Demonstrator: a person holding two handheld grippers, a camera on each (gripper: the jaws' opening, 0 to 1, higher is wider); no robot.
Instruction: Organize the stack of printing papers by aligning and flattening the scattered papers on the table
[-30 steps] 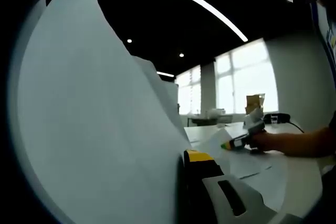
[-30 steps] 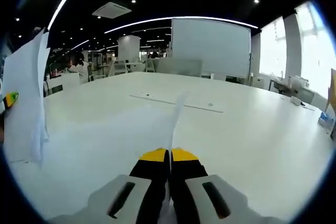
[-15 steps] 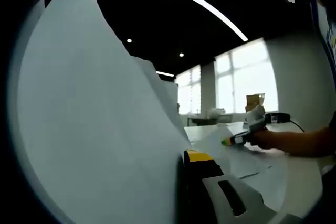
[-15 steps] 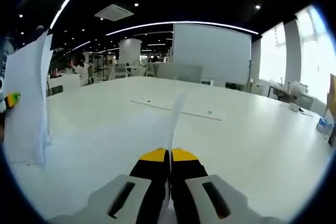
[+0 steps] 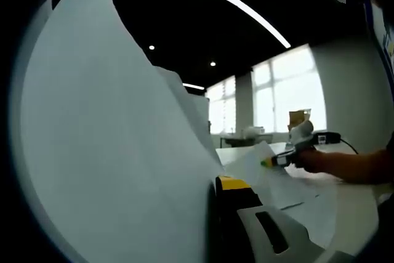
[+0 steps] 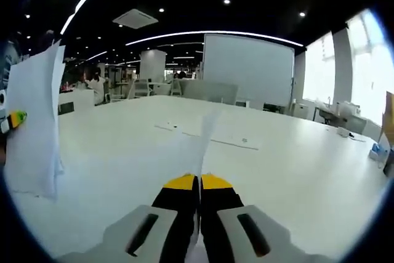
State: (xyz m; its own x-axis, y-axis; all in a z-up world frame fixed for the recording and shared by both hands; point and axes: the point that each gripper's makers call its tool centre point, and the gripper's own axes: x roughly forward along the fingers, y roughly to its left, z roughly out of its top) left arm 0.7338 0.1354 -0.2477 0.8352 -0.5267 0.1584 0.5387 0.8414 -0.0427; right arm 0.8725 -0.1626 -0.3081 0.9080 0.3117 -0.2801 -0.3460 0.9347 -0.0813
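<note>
A stack of white printing papers (image 5: pixel 111 152) stands upright in the left gripper view, covering its left half. My left gripper (image 5: pixel 213 184) is shut on its lower edge; one yellow-tipped jaw shows, the other is hidden behind the sheets. In the right gripper view the same stack (image 6: pixel 34 127) stands at the far left with the left gripper (image 6: pixel 12 119) beside it. My right gripper (image 6: pixel 199 180) is shut on a single sheet (image 6: pixel 206 130) seen edge-on, running forward over the white table (image 6: pixel 295 170). That right gripper (image 5: pixel 280 160), in a hand, lifts this sheet (image 5: pixel 265 173) off the table.
More loose sheets (image 5: pixel 314 214) lie flat on the table under the raised one. A cardboard box (image 5: pixel 300 117) and a black cable (image 5: pixel 345 146) are near the windows. A large white screen (image 6: pixel 246 66) and seated people (image 6: pixel 95 81) are far behind the table.
The right gripper has risen a little with its sheet, lifting the sheet's edge higher off the table. The left gripper and its upright stack have stayed put.
</note>
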